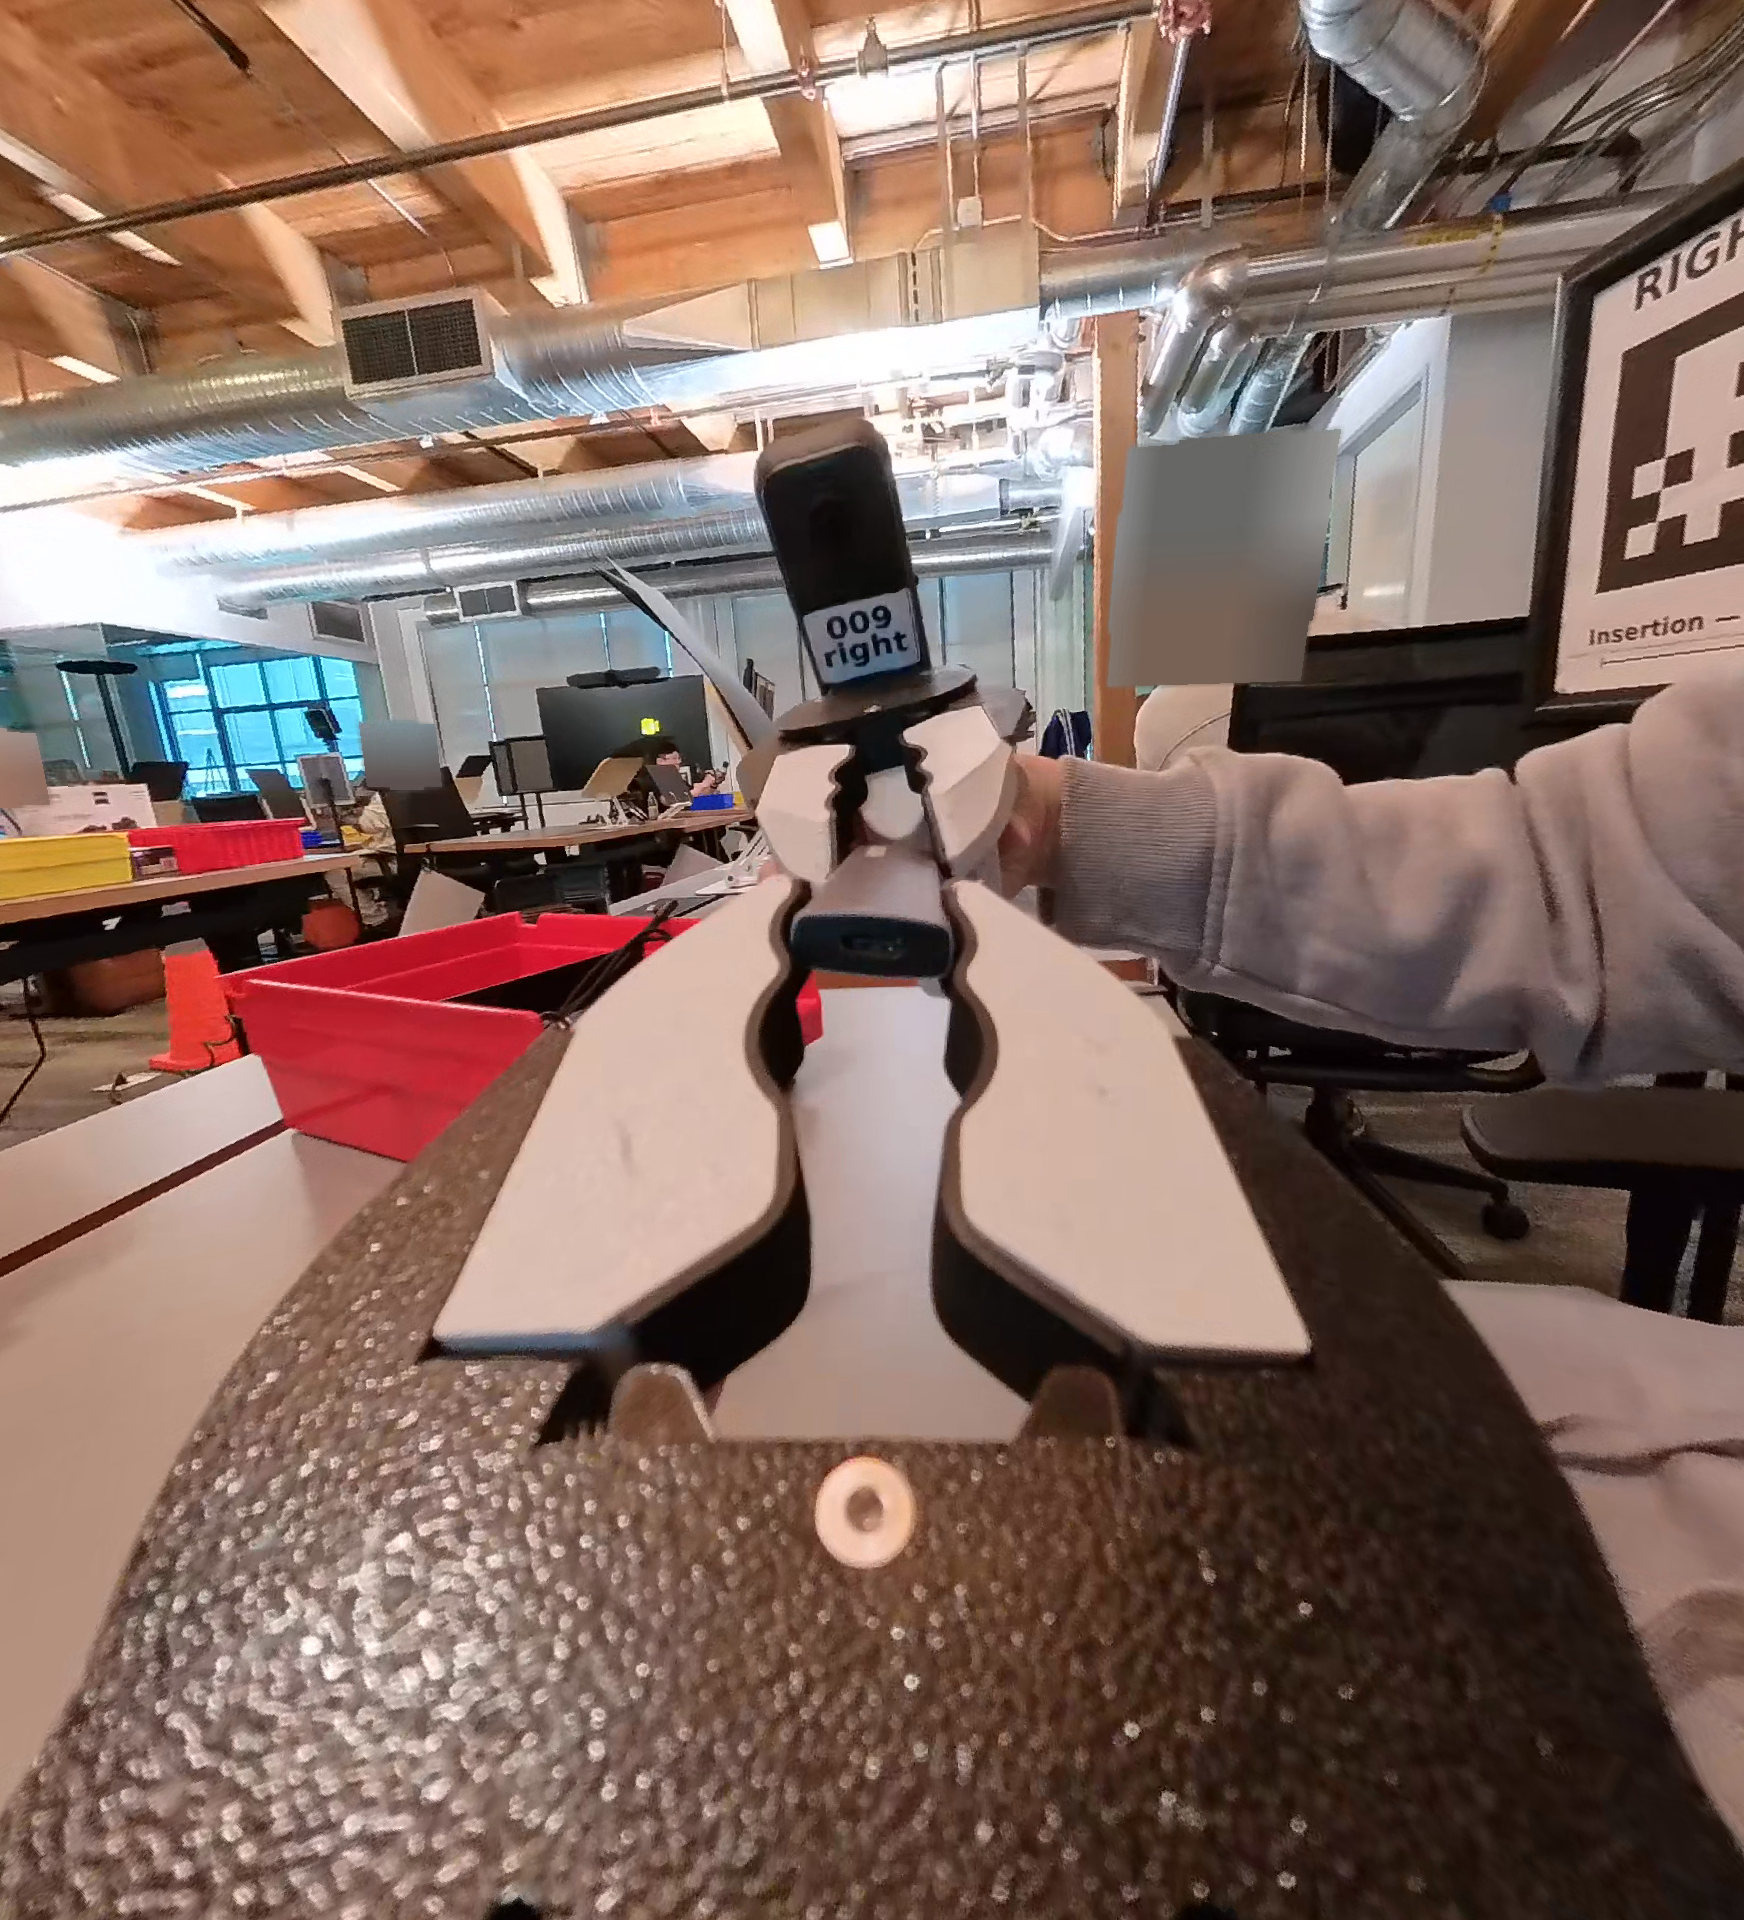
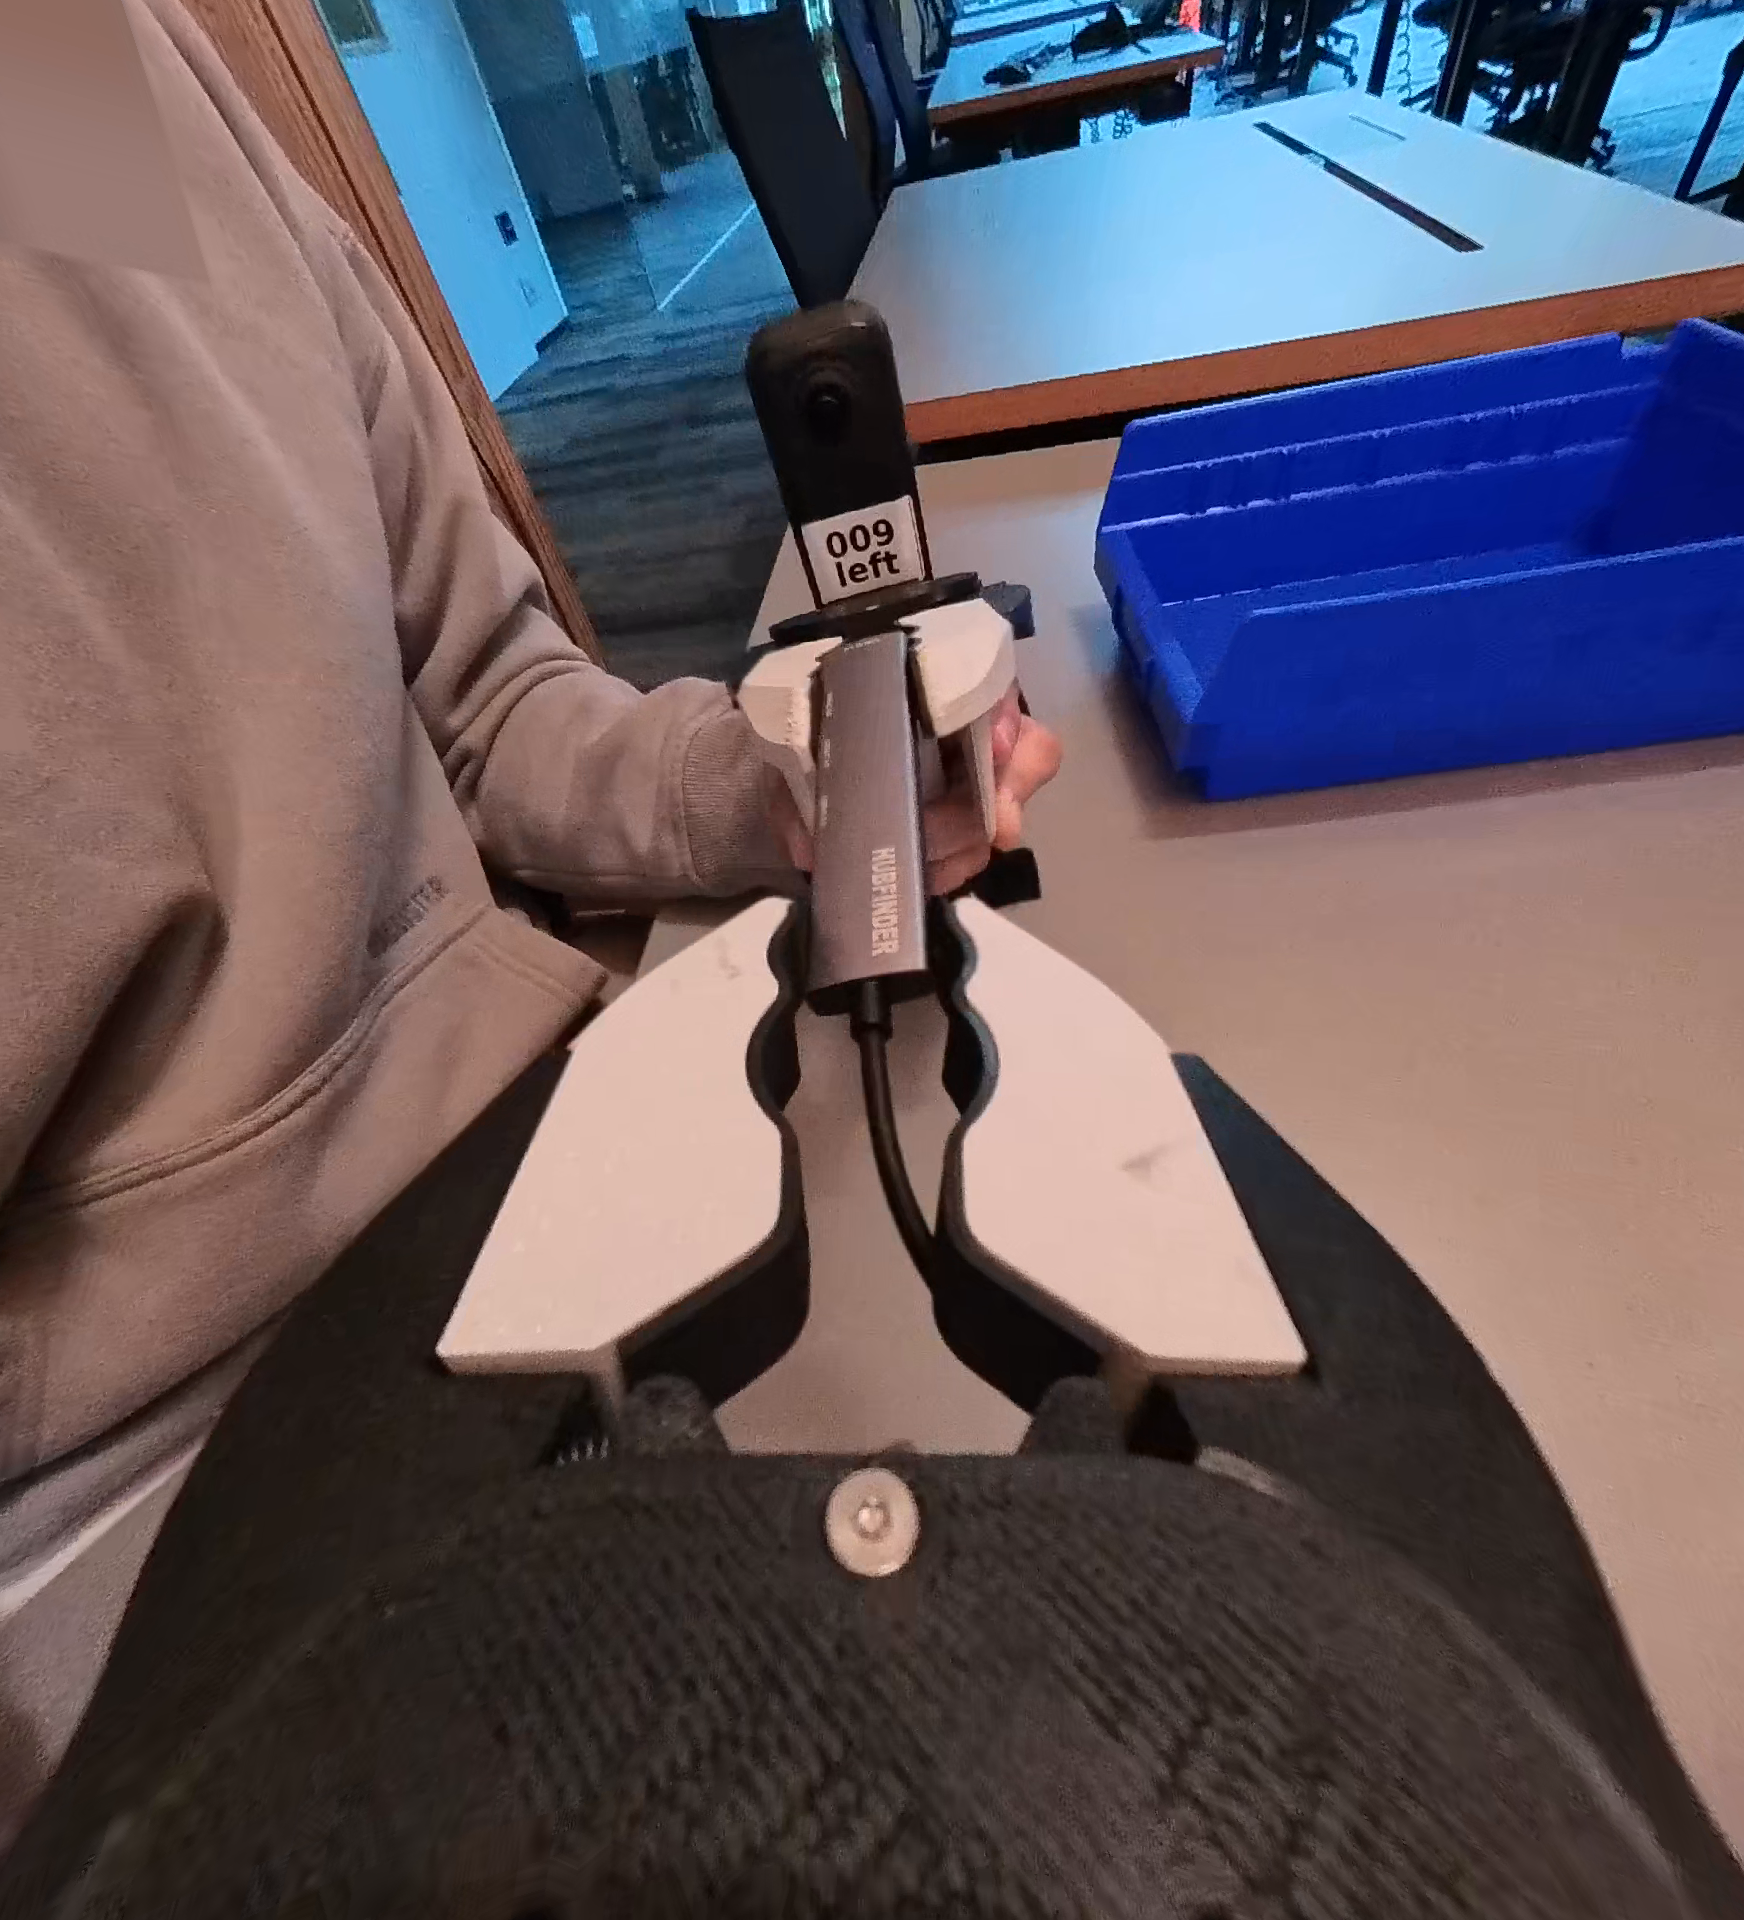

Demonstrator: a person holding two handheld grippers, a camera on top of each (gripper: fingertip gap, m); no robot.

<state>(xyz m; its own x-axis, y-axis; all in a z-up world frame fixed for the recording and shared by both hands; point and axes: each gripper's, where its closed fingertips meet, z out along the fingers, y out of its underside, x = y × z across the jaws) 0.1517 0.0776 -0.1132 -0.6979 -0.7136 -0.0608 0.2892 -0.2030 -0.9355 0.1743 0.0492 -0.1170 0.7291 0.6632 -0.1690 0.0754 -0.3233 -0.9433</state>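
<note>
Exposed wooden ceiling beams (image 1: 639, 135) and silver ducts (image 1: 556, 353) run overhead at twelve o'clock. Windows (image 1: 244, 707) glow at nine o'clock behind desks (image 1: 141, 904); a grey table (image 2: 1315, 239) stands at one o'clock.

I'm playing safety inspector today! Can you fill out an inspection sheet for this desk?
Surface: pale grey tabletop, with bins standing on it.
Main things: slim grey metal hub bar, held above the table.
Clutter: blue plastic bin; red plastic bin.
Grippers: left gripper and right gripper each clamp one end of the hub.
Cables: black cable leaves the hub between the right gripper's fingers.
Surroundings: office desks, chairs, orange cone, wooden ceiling with silver ducts.
</note>
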